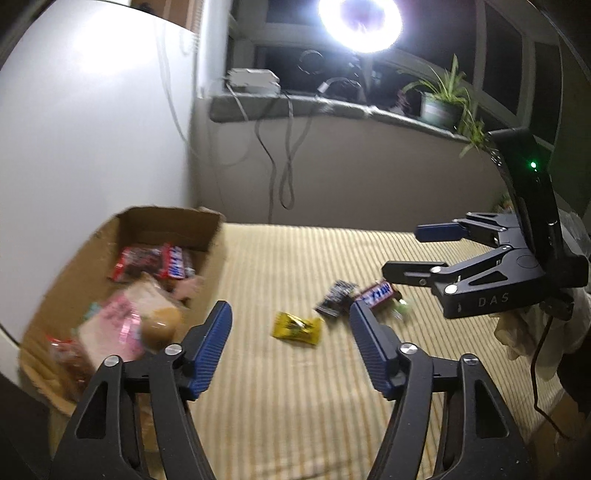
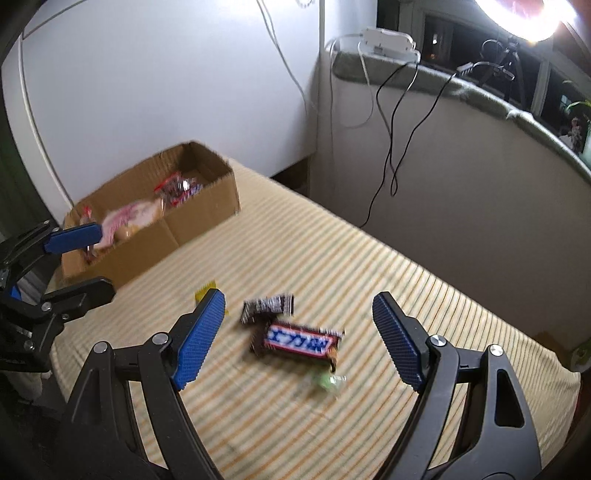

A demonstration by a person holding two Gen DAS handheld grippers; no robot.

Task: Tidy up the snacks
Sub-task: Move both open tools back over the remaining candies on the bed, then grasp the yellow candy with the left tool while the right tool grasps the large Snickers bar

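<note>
On the striped tablecloth lie a yellow packet, a dark packet, a Snickers bar and a small green candy. My left gripper hangs open just above and in front of the yellow packet, holding nothing. A cardboard box at the left holds several snacks. In the right wrist view, my right gripper is open over the Snickers bar and dark packet, with the green candy nearer. The right gripper also shows, open, in the left wrist view.
The box stands against a white panel. Cables hang from a sill carrying a plant and a ring light. The left gripper shows beside the box. Pale cloth lies at the table's right edge.
</note>
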